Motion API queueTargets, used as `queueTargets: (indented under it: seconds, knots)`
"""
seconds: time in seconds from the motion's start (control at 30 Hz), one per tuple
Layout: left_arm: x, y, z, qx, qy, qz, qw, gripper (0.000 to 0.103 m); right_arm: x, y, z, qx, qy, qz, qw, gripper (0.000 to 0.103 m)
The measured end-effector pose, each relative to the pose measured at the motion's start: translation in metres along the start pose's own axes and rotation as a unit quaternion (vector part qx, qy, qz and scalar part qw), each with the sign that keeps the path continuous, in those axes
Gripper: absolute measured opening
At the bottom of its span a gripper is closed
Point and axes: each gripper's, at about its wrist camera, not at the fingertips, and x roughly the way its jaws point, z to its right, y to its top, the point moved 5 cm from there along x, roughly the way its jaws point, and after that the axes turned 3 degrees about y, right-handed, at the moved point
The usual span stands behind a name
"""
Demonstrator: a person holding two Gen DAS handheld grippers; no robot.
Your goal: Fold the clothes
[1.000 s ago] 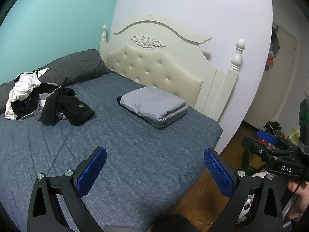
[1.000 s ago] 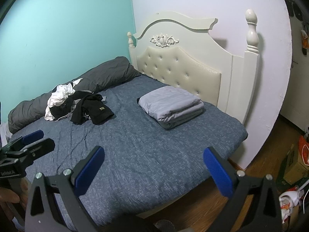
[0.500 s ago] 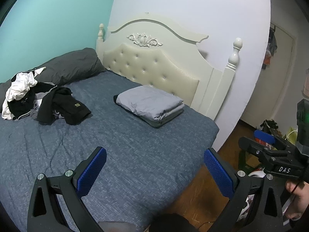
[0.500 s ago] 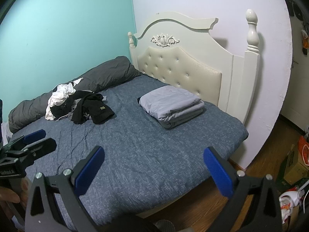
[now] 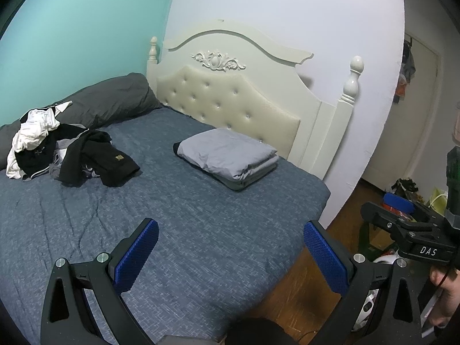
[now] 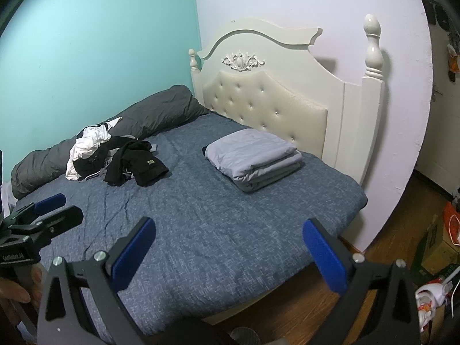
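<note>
A bed point(image 5: 201, 230) with a blue-grey cover fills most of both views, its cream tufted headboard point(image 5: 230, 103) standing against the white wall. A long dark grey rolled duvet point(image 6: 138, 123) lies along the teal wall at the far edge of the mattress. A folded pale grey sheet stack point(image 5: 230, 158) rests near the headboard, well apart from everything else. The task's clothes, a crumpled heap of black and white garments point(image 5: 66, 152), sit on the cover just beside the duvet, unfolded, far from both tools. The left gripper point(image 5: 230, 258) hovers above the near edge of the bed with its blue pads spread wide, holding nothing. The right gripper point(image 6: 228, 256) hangs likewise over the bed's near edge, jaws wide apart and empty. Cardboard boxes point(image 6: 437, 244) stand on the wooden floor at right.
</note>
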Motion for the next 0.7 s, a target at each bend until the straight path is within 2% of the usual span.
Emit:
queueTargets:
  seconds: [0.7]
  knots:
    - [0.0012, 0.0001, 0.0007, 0.000, -0.001, -0.006, 1.0000, 0.103, 0.0000, 0.0017, 0.0002, 0.002, 0.001, -0.001, 1.000, 0.103]
